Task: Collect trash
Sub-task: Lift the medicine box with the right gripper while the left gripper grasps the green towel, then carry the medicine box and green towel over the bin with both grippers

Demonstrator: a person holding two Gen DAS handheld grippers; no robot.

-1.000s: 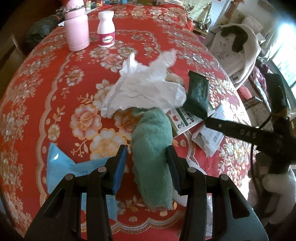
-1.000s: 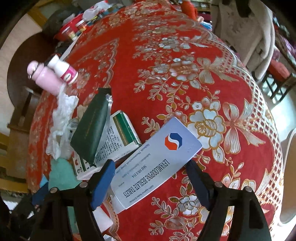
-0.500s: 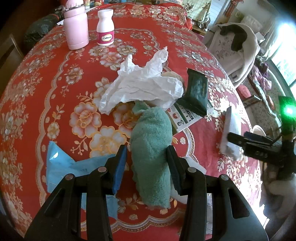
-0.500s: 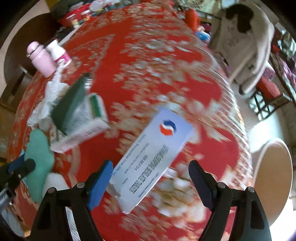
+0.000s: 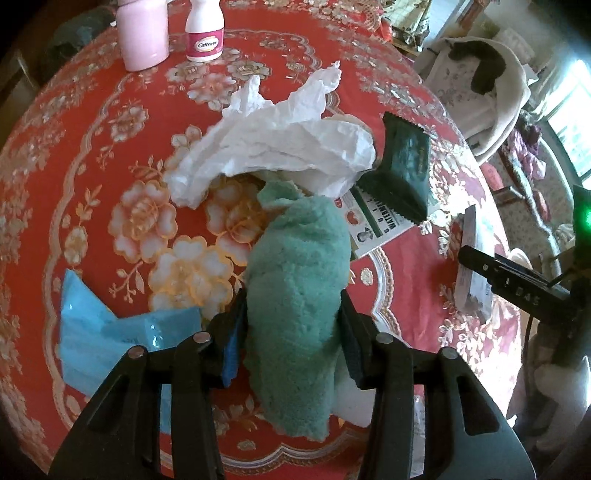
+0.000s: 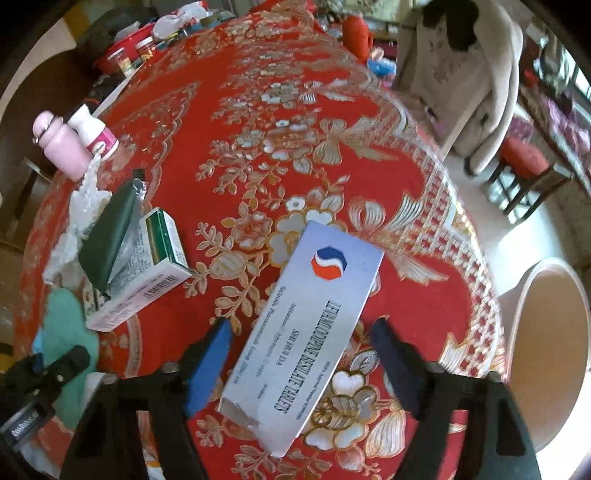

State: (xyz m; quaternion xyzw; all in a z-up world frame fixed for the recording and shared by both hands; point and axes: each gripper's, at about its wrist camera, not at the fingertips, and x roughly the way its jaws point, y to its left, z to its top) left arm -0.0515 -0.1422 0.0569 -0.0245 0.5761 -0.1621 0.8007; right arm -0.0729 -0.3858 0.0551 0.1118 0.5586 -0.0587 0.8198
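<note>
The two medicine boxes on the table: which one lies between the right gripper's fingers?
The silver tablet box with the red-blue logo; the green-and-white box lies further left under a dark green packet.

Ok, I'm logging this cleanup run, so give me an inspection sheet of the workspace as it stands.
Surface: red floral tablecloth, round table.
Job's things: crumpled white tissue; dark green wrapper lying on a green-and-white carton; silver tablet box; blue plastic wrapper.
Clutter: pink bottle, white Caltrate bottle.
Grippers: left gripper closing, pads against a green cloth; right gripper closing around the tablet box, gaps on both sides.
Cables: thin cable by the right gripper.
Surroundings: coat-draped chair, red stool.
</note>
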